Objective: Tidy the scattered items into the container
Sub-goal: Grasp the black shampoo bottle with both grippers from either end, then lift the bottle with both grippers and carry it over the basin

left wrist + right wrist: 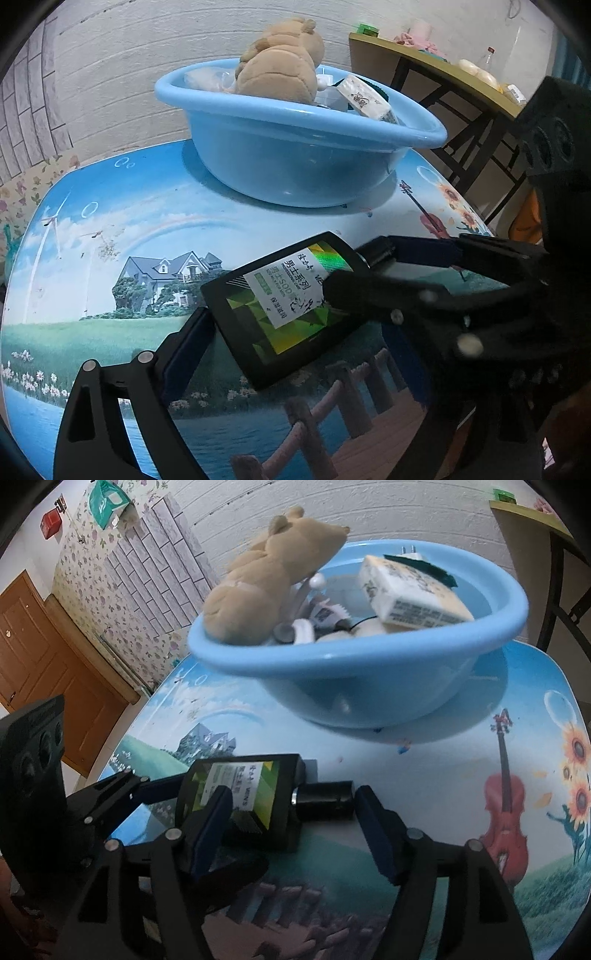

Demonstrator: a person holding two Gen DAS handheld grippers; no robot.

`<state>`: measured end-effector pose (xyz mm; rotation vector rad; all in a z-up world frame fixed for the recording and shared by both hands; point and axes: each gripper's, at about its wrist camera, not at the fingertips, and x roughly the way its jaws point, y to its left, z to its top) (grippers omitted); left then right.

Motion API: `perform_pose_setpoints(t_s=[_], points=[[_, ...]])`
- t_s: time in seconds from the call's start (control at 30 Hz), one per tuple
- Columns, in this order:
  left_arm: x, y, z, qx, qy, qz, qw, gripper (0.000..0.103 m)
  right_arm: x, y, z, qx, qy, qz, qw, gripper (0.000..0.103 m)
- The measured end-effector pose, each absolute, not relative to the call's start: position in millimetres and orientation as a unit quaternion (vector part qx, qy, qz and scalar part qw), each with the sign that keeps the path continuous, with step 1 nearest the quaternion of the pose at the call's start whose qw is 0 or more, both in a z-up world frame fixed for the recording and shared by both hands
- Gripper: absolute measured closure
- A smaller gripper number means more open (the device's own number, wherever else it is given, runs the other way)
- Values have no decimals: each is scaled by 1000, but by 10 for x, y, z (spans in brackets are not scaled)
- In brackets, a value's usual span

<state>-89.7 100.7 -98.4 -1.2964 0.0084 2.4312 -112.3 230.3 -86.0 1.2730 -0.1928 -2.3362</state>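
A black flat bottle with a green and white label [284,306] lies on the picture-printed table, its black cap [325,799] pointing right. My left gripper [291,354] is open, its fingers on either side of the bottle body. My right gripper [295,823] is open around the neck and cap; one finger [210,823] lies over the label. It reaches in from the right in the left wrist view [376,273]. The blue basin [295,162] stands behind, holding a tan plush toy [280,66], a white box [410,590] and small items.
The table [443,775] carries a printed landscape, violin and sunflowers. A wooden side table [424,62] with bottles and cloths stands at the back right. A brown door [33,657] and floral wallpaper are at the left.
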Motion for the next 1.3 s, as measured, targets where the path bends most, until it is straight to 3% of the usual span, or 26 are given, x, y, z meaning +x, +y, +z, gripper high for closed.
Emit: perform_pose_setpoints(t_s=[0.27,0.53,1.2,1.3], points=[[-862,1100,-1023,-453,35,870,190,2,-1125,2215,-893,473,-57,-851,222,31],[-889,1096,-1010,-457,20,871,178,2,-1077,2123,-887,473,-43,-854,213,21],[-693,1000,-959,-451,13,874,182,2,-943,2113,-864,493,-54,-843,210,20],[-688,948,-1014,-458,7,873,169,1,-912,2085,-874,488,-41,-846,210,16]])
